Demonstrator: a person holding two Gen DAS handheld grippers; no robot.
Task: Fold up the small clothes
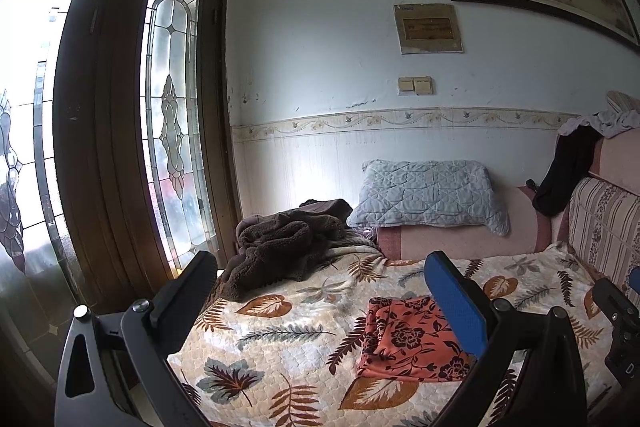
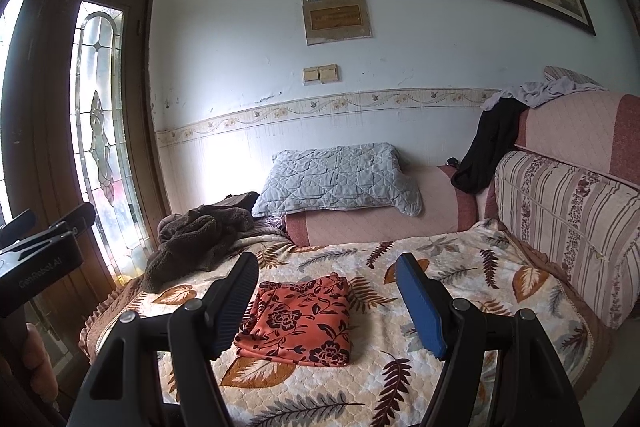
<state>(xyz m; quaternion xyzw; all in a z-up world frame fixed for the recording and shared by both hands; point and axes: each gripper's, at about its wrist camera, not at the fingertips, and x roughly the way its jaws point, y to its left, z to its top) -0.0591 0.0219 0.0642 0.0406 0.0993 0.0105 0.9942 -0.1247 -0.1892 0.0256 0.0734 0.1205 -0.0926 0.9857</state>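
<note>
Item: small orange-red cloth with a dark floral print [image 2: 298, 321], folded into a compact flat rectangle. Location: lying on the cream quilted blanket patterned with brown and grey leaves [image 2: 460, 267] that covers the sofa seat.

Step in hand, as judged: this garment looks fully folded; both tools stand off from it, so the moment reads as the end of one fold or the pause ahead of the next piece.

Right gripper [image 2: 332, 307]: jaws wide apart, holding nothing. The cloth lies between and just beyond the two fingers, not touched by either.

Left gripper [image 1: 320, 299]: jaws wide apart, empty. The cloth [image 1: 408, 339] lies beside its blue-padded finger [image 1: 456, 303], toward the right of its span; contact cannot be told, as the finger overlaps it in view.

Next move, as judged: either setting the folded piece aside, or reaching for another garment. Candidate: rumpled dark brown fleece heap [image 2: 196, 239] at the blanket's far left edge, well apart from the cloth; it would need spreading flat first.
</note>
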